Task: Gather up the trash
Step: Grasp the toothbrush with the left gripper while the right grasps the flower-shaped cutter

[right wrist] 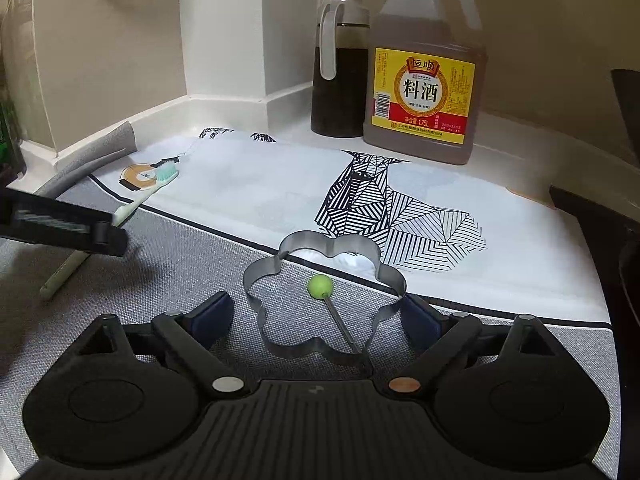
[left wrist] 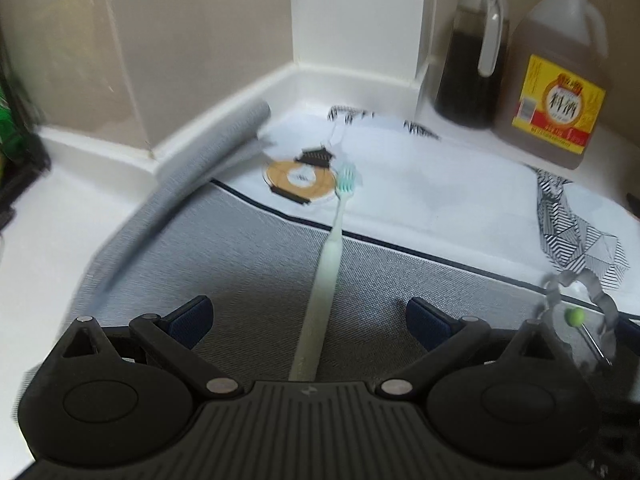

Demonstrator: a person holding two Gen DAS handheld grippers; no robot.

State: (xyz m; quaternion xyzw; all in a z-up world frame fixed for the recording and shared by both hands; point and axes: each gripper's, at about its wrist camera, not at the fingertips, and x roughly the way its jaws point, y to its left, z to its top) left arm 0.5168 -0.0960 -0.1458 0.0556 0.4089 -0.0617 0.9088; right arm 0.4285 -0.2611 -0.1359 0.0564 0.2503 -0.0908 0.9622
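On grey woven mat [left wrist: 248,256], our open left gripper [left wrist: 308,320] straddles pale green toothbrush [left wrist: 320,272] and open right gripper [right wrist: 316,318] brackets flower-shaped steel ring [right wrist: 320,296]; thin items may slip at closing.

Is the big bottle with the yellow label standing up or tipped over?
Standing up. The big bottle rests on its flat base on the counter, yellow cap at the top, beside the dark oil jug.
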